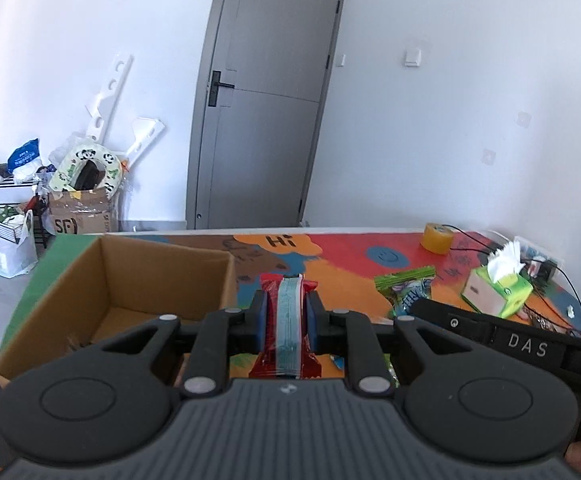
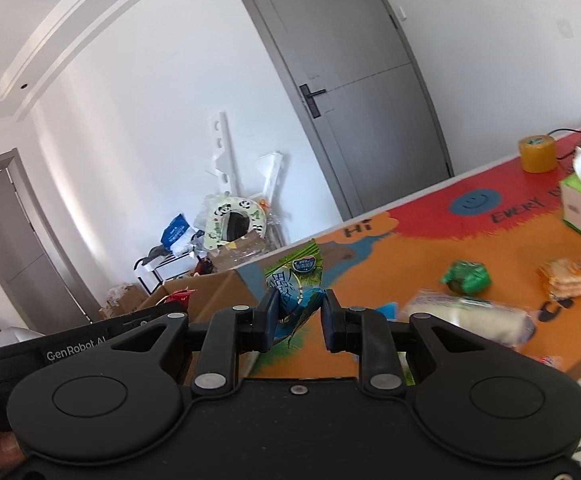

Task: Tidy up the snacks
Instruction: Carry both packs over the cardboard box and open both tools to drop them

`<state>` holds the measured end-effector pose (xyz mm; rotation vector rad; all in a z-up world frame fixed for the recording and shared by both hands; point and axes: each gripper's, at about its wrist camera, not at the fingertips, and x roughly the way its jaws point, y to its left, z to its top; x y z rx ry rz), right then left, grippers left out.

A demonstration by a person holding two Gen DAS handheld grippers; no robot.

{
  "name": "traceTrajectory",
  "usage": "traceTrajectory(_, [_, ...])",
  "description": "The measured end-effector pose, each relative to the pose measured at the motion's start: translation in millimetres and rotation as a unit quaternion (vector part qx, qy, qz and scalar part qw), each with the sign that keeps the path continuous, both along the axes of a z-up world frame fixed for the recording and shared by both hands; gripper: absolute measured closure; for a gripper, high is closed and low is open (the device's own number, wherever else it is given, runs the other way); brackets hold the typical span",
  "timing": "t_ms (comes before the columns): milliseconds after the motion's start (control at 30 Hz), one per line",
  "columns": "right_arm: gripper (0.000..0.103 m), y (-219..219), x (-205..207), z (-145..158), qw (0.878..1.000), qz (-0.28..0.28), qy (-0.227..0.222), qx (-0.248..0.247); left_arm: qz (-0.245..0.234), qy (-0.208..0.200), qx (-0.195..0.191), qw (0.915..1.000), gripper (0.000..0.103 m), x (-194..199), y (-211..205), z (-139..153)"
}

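My left gripper (image 1: 287, 314) is shut on a red snack packet with a pale blue stripe (image 1: 289, 328), held above the table just right of an open cardboard box (image 1: 162, 276). My right gripper (image 2: 300, 312) is shut on a green and blue snack bag (image 2: 296, 280), which sticks up between the pads. The same green bag (image 1: 406, 286) and the right gripper's body show at the right of the left wrist view. On the colourful table mat (image 2: 430, 240) lie a small green wrapped snack (image 2: 466, 277), a long white packet (image 2: 466, 316) and an orange biscuit pack (image 2: 574, 274).
A green tissue box (image 1: 498, 286) and a roll of yellow tape (image 1: 438, 237) stand at the table's far right, with black cables beside them. Beyond the table are a grey door (image 1: 270, 100), a carton full of clutter (image 1: 82, 212) and a shoe rack.
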<state>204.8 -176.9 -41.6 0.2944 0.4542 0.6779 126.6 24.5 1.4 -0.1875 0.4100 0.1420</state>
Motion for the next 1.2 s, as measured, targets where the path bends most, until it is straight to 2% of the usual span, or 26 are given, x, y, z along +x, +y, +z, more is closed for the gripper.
traceTrajectory(433, [0.079, 49, 3, 11, 0.999, 0.032, -0.011, -0.012, 0.035, -0.006, -0.016, 0.9992, 0.084, -1, 49, -3])
traceTrajectory(933, [0.079, 104, 7, 18, 0.997, 0.076, -0.008, -0.031, 0.072, 0.020, -0.052, 0.9959, 0.084, 6, 99, -16])
traceTrajectory(1033, [0.079, 114, 8, 20, 0.996, 0.079, -0.011, -0.034, 0.077, 0.017, -0.061, 0.9950, 0.079, 0, 103, -12])
traceTrajectory(1100, [0.078, 119, 9, 23, 0.996, 0.085, -0.013, -0.027, 0.078, 0.014, -0.061, 0.9950, 0.068, -4, 104, -10])
traceTrajectory(1133, [0.076, 121, 11, 23, 0.996, 0.086, -0.010, -0.023, 0.082, 0.018, -0.062, 0.9945, 0.065, -5, 104, -10])
traceTrajectory(1167, [0.071, 123, 12, 24, 0.996, 0.084, -0.009, -0.020, 0.088, 0.018, -0.063, 0.9939, 0.061, -7, 104, -9])
traceTrajectory(1200, [0.060, 123, 12, 24, 0.996, 0.085, -0.010, -0.020, 0.092, 0.017, -0.060, 0.9938, 0.056, -9, 103, -9])
